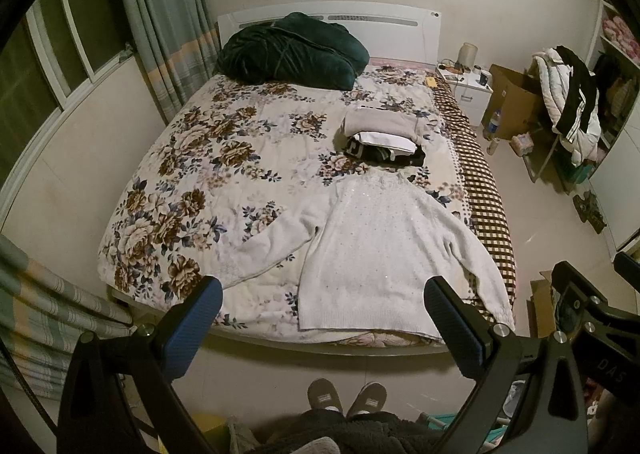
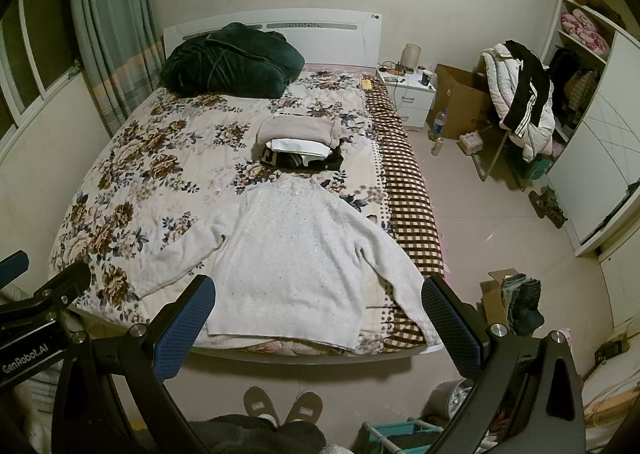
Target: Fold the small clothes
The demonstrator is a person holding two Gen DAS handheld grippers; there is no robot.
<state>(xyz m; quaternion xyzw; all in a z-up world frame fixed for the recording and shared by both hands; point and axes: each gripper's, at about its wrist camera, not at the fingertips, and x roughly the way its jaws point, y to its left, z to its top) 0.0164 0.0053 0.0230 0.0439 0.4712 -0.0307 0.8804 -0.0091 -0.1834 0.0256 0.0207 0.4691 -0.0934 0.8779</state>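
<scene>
I held the left hand-held gripper and right hand-held gripper released above the white knitted sweater, spread flat on the floral-quilted bed for folding.

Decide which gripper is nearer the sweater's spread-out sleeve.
Left. The left gripper hangs near the sleeve; the right gripper sits toward the sweater's other side.

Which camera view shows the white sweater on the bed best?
The right wrist view: the white sweater lies almost whole between the open fingers. In the left wrist view the sweater has its hem corner hidden behind a finger.
</scene>
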